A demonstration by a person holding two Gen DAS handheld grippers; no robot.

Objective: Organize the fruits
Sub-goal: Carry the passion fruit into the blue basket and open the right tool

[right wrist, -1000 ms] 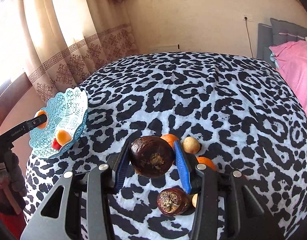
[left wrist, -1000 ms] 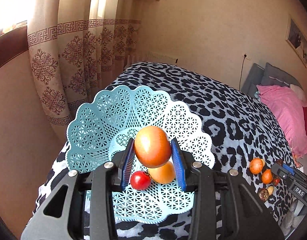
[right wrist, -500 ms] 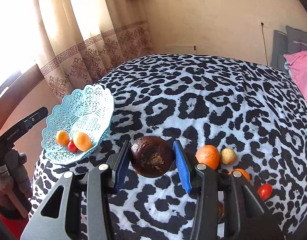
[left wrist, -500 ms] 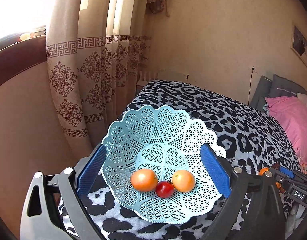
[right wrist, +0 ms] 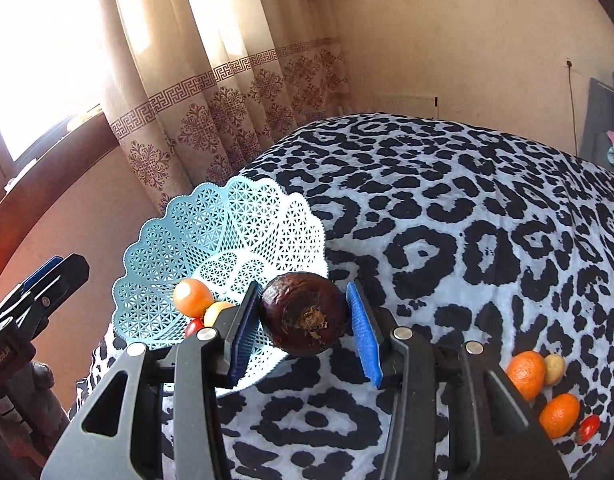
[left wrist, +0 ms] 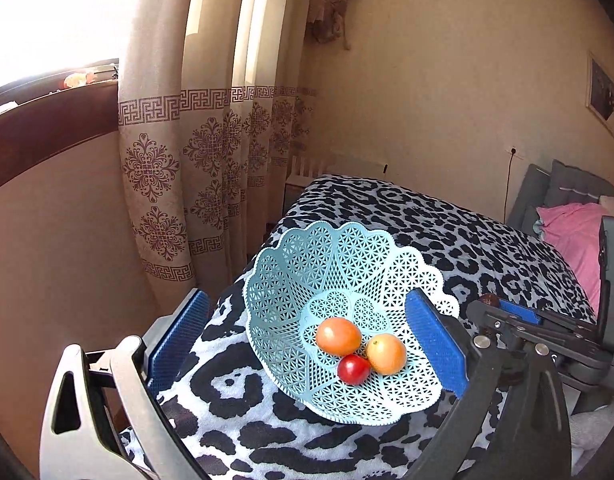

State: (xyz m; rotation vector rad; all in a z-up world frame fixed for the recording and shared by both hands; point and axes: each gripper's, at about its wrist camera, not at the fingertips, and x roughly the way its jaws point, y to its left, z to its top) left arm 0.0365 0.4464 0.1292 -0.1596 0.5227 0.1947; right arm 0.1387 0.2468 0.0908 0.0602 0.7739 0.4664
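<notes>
On a leopard-print blanket [right wrist: 467,220], I am holding my right gripper [right wrist: 305,320] clamped on a dark brown fruit [right wrist: 305,314], hanging it just beside the near rim of the blue lattice basket [left wrist: 327,264]. The basket is sitting tilted at the blanket's corner, close to the drop toward the curtain [left wrist: 211,152]. My left gripper [left wrist: 307,344] is spreading its jaws wide and gripping nothing, its blue pads framing the basket on both sides. Inside are lying two orange fruits [left wrist: 338,336] touching a small red tomato [left wrist: 353,369]. Broad open blanket is stretching behind; more oranges [right wrist: 527,374], a pale round fruit [right wrist: 554,369] and another tomato [right wrist: 589,429] are waiting at my right edge.
</notes>
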